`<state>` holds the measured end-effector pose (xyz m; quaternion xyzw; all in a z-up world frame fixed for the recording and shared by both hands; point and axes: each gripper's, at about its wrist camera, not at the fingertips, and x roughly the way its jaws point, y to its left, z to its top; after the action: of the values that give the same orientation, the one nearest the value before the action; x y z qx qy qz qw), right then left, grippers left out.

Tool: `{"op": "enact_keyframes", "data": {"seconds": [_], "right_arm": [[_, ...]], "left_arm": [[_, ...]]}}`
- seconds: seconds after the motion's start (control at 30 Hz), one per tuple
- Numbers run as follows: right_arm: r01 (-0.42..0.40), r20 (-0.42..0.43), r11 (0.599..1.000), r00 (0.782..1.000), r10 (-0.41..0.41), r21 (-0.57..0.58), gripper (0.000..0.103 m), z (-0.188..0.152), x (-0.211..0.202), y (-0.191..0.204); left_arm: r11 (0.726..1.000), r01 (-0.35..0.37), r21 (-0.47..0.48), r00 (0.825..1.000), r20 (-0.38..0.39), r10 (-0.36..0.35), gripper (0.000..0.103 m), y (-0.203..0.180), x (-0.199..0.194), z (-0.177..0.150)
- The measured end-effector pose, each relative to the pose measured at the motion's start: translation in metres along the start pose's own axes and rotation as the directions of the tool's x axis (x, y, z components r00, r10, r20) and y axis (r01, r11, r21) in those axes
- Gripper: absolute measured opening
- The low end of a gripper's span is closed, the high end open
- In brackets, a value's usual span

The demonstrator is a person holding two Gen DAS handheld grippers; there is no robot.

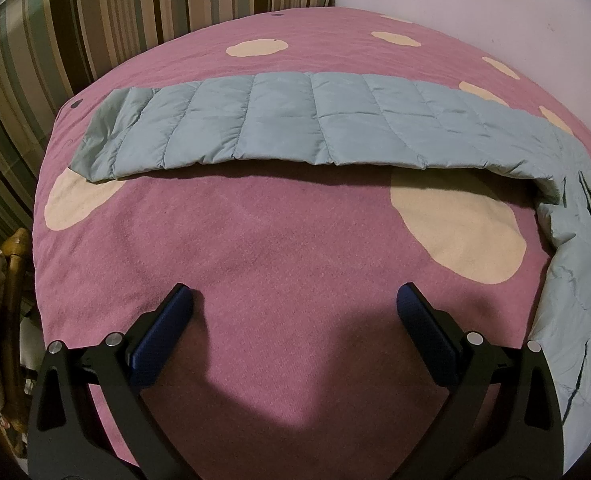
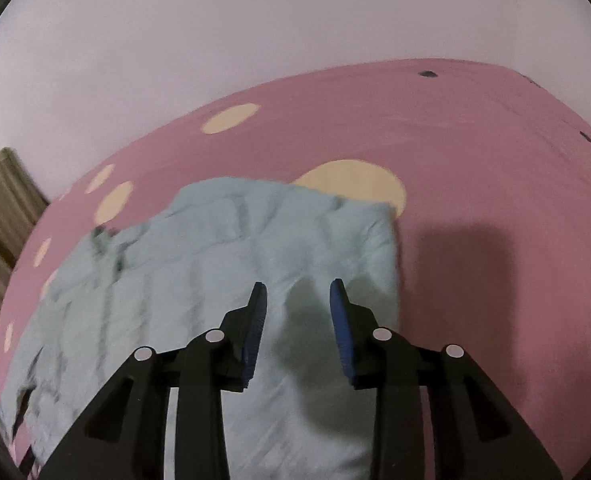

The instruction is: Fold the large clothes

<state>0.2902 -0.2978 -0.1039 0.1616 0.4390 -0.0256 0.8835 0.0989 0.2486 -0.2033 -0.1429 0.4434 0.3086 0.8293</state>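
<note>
A pale blue quilted jacket [image 1: 295, 120] lies on the pink bed cover [image 1: 255, 240]. In the left wrist view one sleeve stretches flat across the far side, and the body bunches at the right edge [image 1: 575, 260]. My left gripper [image 1: 294, 300] hovers over bare cover in front of the sleeve, jaws wide open and empty. In the right wrist view the jacket's body [image 2: 255, 240] is a crumpled heap under my right gripper [image 2: 298, 292]. Those jaws stand apart above the cloth, and the blue pads [image 2: 255, 320] press on nothing.
The pink cover carries large cream dots [image 1: 455, 224]. A striped cushion [image 1: 95, 20] stands at the back left, against a pale wall [image 1: 475, 0]. A wicker chair [image 1: 11, 300] with a white knit sits beyond the bed's left edge.
</note>
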Motion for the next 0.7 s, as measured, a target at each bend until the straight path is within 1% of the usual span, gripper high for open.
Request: {"op": "enact_keyframes", "data": {"seconds": [0.07, 0.1, 0.2, 0.27, 0.4, 0.47, 0.6, 0.7], "right_arm": [[-0.013, -0.009, 1.000, 1.000, 0.013, -0.021, 0.050, -0.014, -0.007, 0.012], [-0.015, -0.015, 0.999, 1.000, 0.014, -0.033, 0.051, -0.021, -0.007, 0.017], [0.015, -0.030, 0.997, 0.999, -0.017, -0.072, 0.052, -0.033, 0.002, 0.029], [0.027, -0.050, 0.997, 0.998, -0.031, -0.071, 0.052, -0.040, 0.013, 0.032], [0.094, -0.055, 0.986, 0.993, -0.103, -0.138, 0.054, -0.053, 0.028, 0.040], [0.113, -0.049, 0.981, 0.991, -0.122, -0.158, 0.054, -0.053, 0.033, 0.041], [0.138, -0.041, 0.974, 0.988, -0.147, -0.179, 0.055, -0.055, 0.035, 0.044], [0.135, -0.041, 0.975, 0.989, -0.145, -0.179, 0.055, -0.054, 0.036, 0.043]], "left_arm": [[1.000, -0.001, 0.001, 1.000, 0.000, 0.001, 0.101, 0.000, 0.000, 0.000], [1.000, -0.001, 0.001, 1.000, 0.000, 0.001, 0.101, 0.000, 0.000, 0.000], [1.000, -0.001, 0.001, 1.000, 0.000, 0.001, 0.101, 0.000, 0.000, 0.000], [1.000, 0.000, 0.000, 1.000, 0.000, 0.000, 0.101, 0.000, 0.000, 0.000], [1.000, -0.001, 0.000, 1.000, 0.000, 0.001, 0.101, 0.000, 0.000, 0.000], [1.000, 0.001, -0.001, 1.000, 0.000, -0.001, 0.101, 0.000, 0.000, 0.000], [1.000, 0.000, 0.000, 1.000, 0.000, 0.000, 0.101, 0.000, 0.000, 0.000], [1.000, 0.004, -0.003, 1.000, 0.001, -0.004, 0.101, 0.000, 0.000, 0.000]]}}
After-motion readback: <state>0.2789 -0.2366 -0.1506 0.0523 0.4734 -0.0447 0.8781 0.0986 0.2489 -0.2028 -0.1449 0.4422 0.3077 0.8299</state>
